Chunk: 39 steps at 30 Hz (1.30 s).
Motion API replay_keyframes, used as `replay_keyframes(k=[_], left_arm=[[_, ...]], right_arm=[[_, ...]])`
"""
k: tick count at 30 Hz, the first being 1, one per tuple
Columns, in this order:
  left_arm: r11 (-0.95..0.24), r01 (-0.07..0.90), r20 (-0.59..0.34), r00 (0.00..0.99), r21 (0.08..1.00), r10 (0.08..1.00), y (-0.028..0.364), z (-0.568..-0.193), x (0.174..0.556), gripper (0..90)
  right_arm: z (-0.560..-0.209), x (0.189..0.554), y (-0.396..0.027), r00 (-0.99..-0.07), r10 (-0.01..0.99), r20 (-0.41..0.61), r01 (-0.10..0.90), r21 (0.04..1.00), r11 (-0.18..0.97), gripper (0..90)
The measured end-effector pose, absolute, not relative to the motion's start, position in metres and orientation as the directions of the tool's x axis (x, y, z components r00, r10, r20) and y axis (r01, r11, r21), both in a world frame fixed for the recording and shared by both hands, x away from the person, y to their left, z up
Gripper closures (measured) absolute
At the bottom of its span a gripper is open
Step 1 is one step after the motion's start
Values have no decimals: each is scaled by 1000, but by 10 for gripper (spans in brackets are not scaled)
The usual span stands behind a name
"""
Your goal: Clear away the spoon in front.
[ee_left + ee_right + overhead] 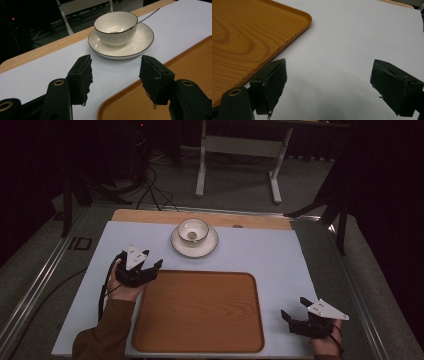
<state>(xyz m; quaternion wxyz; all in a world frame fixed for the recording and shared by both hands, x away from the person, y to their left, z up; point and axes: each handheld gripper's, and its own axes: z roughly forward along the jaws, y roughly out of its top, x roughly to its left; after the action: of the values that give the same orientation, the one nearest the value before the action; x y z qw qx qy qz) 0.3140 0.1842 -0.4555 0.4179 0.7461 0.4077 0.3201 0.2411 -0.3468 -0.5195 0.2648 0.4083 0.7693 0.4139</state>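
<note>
Both grippers' jaws gape empty; the glazed bowl (115, 27) on its saucer (140, 42) looks fragile, slippery, best pinched at the rim.

- Left gripper (152, 260): black body, 2 black jaws with ragged dark pads, a brass-ringed hole at each jaw base.
- A grey 3-cornered plate with small dark marks tops each gripper.
- Right gripper (296, 308): same black build.
- Brown sleeve (107, 330) on the left arm; black cable (102, 295) trails beside it.
</note>
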Motion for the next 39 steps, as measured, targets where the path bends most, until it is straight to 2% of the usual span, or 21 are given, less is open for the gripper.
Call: replay_keyframes(k=[39], left_arm=[[-394, 302, 178, 551, 868, 815, 128, -448, 358, 451]], right_arm=[[-520, 241, -347, -528, 847, -70, 408, 853, 325, 138]])
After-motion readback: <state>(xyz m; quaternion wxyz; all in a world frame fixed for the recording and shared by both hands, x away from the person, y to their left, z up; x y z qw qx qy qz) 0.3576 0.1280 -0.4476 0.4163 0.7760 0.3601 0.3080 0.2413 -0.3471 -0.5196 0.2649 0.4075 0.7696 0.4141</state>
